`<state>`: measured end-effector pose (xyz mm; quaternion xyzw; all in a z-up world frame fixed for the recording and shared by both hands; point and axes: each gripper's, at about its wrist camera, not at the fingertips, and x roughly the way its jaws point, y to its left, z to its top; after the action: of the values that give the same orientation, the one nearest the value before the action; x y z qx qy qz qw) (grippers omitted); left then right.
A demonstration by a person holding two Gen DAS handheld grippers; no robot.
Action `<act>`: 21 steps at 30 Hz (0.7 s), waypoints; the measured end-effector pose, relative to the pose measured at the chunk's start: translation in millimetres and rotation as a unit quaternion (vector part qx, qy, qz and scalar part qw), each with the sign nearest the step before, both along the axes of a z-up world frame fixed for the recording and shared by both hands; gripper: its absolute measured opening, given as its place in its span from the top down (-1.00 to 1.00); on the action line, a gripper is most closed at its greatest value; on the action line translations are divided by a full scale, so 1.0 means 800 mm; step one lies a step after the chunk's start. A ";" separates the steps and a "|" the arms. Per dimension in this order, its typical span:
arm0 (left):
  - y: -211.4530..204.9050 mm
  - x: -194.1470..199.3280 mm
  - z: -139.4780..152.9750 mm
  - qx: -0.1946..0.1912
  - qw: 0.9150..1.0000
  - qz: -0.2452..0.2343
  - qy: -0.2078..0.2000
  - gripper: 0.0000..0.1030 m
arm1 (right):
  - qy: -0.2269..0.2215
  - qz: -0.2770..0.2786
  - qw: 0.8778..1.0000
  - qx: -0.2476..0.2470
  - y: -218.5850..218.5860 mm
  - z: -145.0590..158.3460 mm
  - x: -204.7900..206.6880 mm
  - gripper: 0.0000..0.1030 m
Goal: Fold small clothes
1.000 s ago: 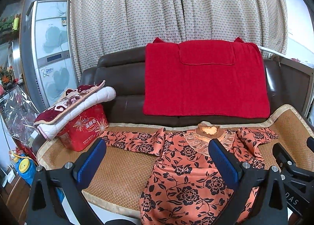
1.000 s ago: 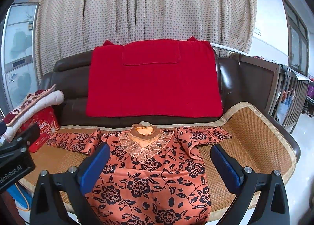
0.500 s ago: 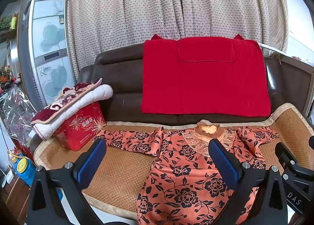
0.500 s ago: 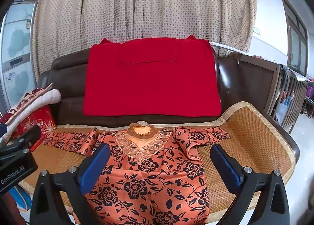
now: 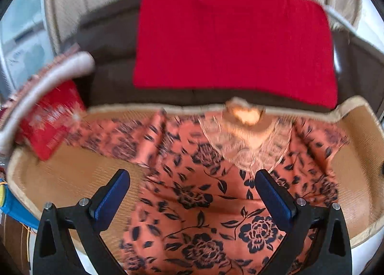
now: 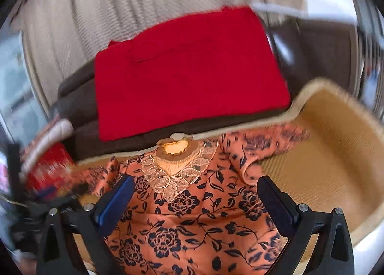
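1. Left tool [image 5: 192, 185] is spread wide and empty above the floral blouse [image 5: 211, 193].
2. Right tool [image 6: 195, 191] is likewise spread and empty.
3. The blouse lies flat on the sofa's woven mat [image 6: 319, 164], below a red towel [image 6: 187, 70].

Bright, seemingly daylit scene, heavy motion blur, fisheye bending and dark vignette at edges
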<state>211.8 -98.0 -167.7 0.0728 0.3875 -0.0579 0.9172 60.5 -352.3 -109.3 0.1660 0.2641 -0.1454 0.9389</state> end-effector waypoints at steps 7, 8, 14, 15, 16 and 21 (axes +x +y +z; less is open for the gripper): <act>-0.042 0.047 -0.058 -0.004 1.000 -0.004 0.024 -1.00 | -0.038 -0.112 0.968 0.223 -0.203 -0.097 -0.024 -1.00; -0.041 0.050 -0.061 -0.002 1.000 -0.004 0.024 -1.00 | -0.046 -0.122 0.960 0.248 -0.221 -0.104 -0.028 -1.00; -0.030 0.061 -0.080 0.032 0.999 0.007 0.000 -1.00 | -0.062 -0.162 0.949 0.263 -0.258 -0.111 -0.003 -1.00; -0.027 0.065 -0.081 0.032 0.999 0.010 0.000 -1.00 | -0.055 -0.161 0.955 0.244 -0.253 -0.107 0.008 -1.00; -0.025 0.067 -0.083 0.031 0.999 0.014 -0.002 -1.00 | -0.044 -0.160 0.958 0.232 -0.249 -0.109 0.019 -1.00; -0.026 0.078 -0.093 0.037 0.999 0.022 -0.002 -1.00 | -0.024 -0.157 0.955 0.250 -0.255 -0.133 0.055 -1.00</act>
<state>273.8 -118.6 -242.3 0.0984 0.3888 -0.0229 0.9157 104.8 -556.4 -215.9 0.4382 0.2395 -0.2165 0.8389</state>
